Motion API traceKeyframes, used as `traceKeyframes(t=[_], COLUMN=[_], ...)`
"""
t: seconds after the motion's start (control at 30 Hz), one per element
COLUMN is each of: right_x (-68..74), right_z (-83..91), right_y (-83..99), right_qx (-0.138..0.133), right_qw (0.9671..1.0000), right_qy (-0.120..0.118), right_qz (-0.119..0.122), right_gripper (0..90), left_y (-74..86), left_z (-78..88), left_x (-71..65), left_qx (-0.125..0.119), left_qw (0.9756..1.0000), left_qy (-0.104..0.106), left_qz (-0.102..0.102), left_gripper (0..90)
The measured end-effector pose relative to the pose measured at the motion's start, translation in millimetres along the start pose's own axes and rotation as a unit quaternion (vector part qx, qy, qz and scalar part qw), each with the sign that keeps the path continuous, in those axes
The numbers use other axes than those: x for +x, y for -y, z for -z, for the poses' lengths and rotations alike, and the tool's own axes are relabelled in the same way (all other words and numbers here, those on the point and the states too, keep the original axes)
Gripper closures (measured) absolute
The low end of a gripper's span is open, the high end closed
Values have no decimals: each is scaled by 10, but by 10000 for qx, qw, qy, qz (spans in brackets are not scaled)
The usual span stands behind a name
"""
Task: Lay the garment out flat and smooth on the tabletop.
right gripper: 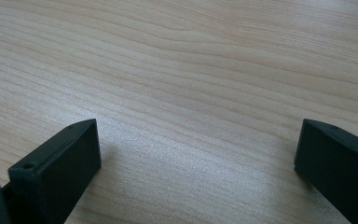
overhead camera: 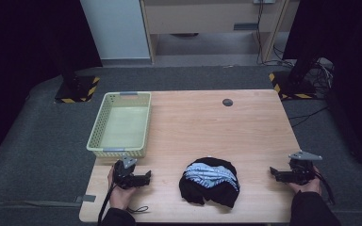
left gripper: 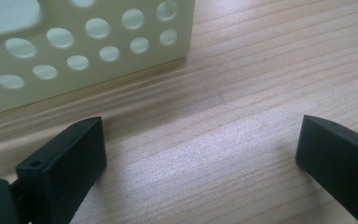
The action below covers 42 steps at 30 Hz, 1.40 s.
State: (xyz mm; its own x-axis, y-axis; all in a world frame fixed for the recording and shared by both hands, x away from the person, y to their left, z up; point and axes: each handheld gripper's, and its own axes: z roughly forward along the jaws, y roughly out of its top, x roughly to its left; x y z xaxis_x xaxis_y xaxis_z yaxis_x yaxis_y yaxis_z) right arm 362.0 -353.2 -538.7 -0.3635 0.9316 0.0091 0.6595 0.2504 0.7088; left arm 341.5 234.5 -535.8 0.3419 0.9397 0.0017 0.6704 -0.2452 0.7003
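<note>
Between the two grippers, a crumpled heap of clothes [overhead camera: 209,182] is lying on the table [overhead camera: 245,127], black fabric with a blue-and-white striped piece on top. To its one side the left gripper [overhead camera: 147,177] is resting low over the wood, jaws standing wide apart with nothing between them; just beyond it the pale perforated basket [overhead camera: 120,123] is sitting, its holed wall close ahead of the jaws in the left gripper view. On the heap's other side the right gripper [overhead camera: 273,173] is likewise gaping wide and gripping nothing, bare wood in front of it. Both are pointing inward at the pile. The risk, as I judge it, is pinching just the top layer, so the striped piece is lifting alone, or trailing fabric is snagging on the basket's rim.
</note>
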Motion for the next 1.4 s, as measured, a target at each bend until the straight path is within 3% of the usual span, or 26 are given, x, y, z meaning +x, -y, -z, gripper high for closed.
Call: traceKeyframes(t=[0.2,0.37,0.6,0.8,1.07,1.4], right_x=[2,7,6,61,107,153], right_z=[3,21,52,116,232,304], right_y=[2,3,-13,-99,-191,-311], right_qx=[-19,-70,61,-112,-417,-663], right_qw=[10000,9996,9993,9985,9964,9931], right_qy=[25,-125,-166,-362,-581,-822], right_qz=[-52,-240,-334,-387,-456,-508], right_gripper=[6,5,5,6,6,21], left_y=[-7,-26,-76,-103,-182,-299], left_z=[7,47,125,148,261,364], left_x=[12,26,-6,-19,-107,-151], left_qx=[27,180,-16,-2,-346,-638], left_qw=[10000,9998,10000,9997,9992,9973], left_qy=[-50,-8,10,167,160,291], left_qz=[46,78,16,197,71,198], left_gripper=[29,51,59,70,72,71])
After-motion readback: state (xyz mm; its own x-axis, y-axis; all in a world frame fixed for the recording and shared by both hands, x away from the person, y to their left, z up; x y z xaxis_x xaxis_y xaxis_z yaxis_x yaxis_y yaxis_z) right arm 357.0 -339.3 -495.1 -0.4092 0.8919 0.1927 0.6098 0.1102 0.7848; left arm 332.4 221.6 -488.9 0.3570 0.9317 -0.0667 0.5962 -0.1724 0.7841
